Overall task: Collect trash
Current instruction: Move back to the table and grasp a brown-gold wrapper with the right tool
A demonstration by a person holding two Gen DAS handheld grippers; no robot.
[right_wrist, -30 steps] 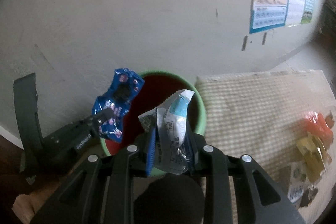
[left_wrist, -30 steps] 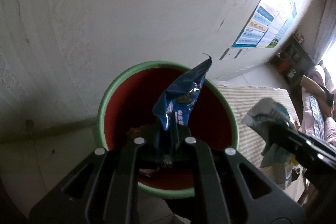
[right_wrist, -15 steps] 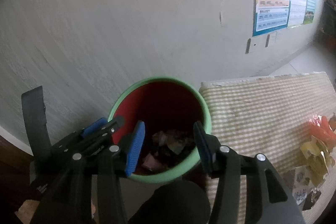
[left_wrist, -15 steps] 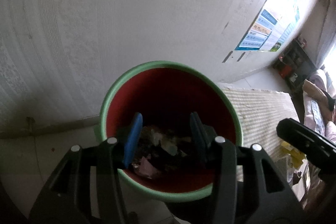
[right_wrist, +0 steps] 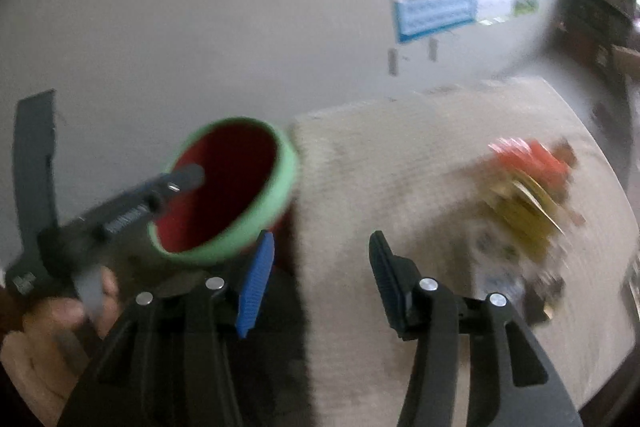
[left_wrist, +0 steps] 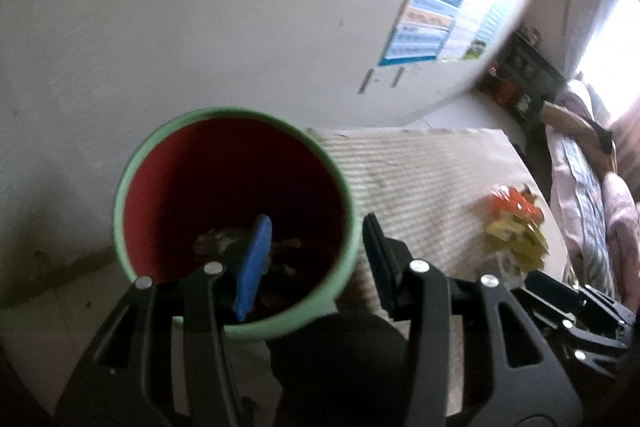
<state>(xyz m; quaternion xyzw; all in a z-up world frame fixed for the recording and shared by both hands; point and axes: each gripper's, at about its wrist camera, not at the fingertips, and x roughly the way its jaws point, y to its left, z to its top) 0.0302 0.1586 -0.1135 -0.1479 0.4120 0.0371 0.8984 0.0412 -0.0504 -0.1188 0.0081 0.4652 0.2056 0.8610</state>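
Note:
The trash bin (left_wrist: 132,171), green-rimmed and red inside, stands against the wall with crumpled wrappers (left_wrist: 224,241) at its bottom. My left gripper (left_wrist: 316,263) hangs open and empty over the bin's right rim, one blue pad inside the mouth. My right gripper (right_wrist: 320,279) is open and empty too, above the left edge of the checked table (right_wrist: 380,163), just right of the bin (right_wrist: 280,187). A blurred heap of orange and yellow wrappers (right_wrist: 524,187) lies on the cloth to the right; it shows in the left wrist view as well (left_wrist: 516,227).
A pale wall with a poster (left_wrist: 432,23) runs behind the bin and table. A person's hand (right_wrist: 40,331) holds the left gripper (right_wrist: 176,183) at the lower left. A dark shelf (left_wrist: 520,75) and bedding (left_wrist: 592,195) stand far right.
Both grippers opened: the blue wrapper left the left one, the white and teal wrapper left the right one, both out of sight now. Both views then swung right toward the table.

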